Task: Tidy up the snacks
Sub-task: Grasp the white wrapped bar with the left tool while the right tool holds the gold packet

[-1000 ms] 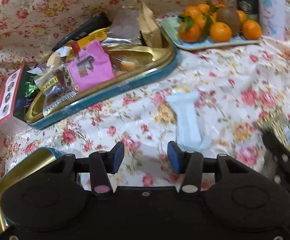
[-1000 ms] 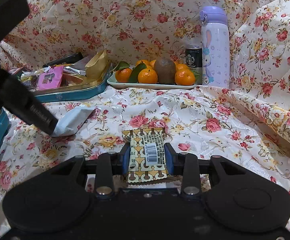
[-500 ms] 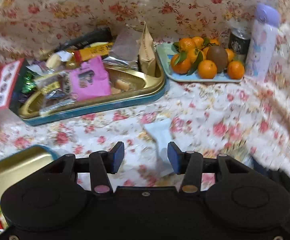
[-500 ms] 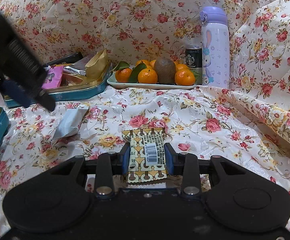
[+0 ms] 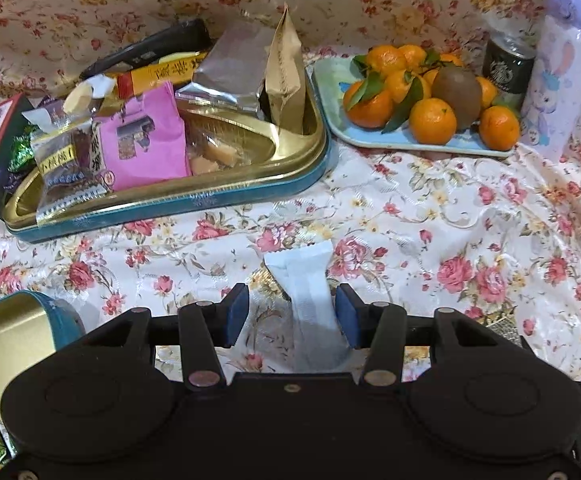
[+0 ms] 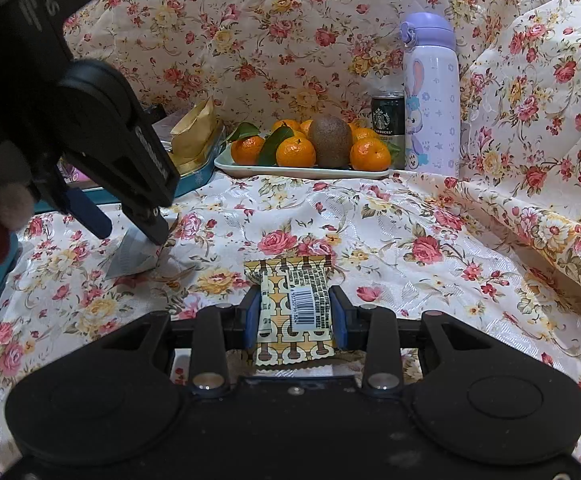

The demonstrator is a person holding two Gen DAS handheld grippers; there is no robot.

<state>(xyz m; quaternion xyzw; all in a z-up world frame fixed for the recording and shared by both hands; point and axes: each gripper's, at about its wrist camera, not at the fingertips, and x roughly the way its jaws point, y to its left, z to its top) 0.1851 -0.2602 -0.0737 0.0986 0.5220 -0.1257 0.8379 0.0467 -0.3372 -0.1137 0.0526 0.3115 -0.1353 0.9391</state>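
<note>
A white snack packet [image 5: 308, 292] lies on the floral cloth between the fingers of my left gripper [image 5: 291, 314], which is open around it, its right pad close to the packet. The packet also shows in the right wrist view [image 6: 132, 254] under the left gripper [image 6: 130, 228]. My right gripper [image 6: 295, 316] is shut on a yellow-and-brown patterned snack packet [image 6: 294, 312] with a barcode, low over the cloth. A gold tin tray with a teal rim [image 5: 194, 200] holds several snack packets at the back left.
A light blue plate [image 5: 374, 144] of oranges and a kiwi, a dark can [image 5: 506, 72] and a lilac bottle [image 5: 558, 76] stand at the back right. A second gold tin [image 5: 10, 340] sits at the left, with snack packs below it.
My left gripper pulled back, then came forward and down so the white packet now lies between its open fingers. The right gripper stayed still, shut on its packet.
</note>
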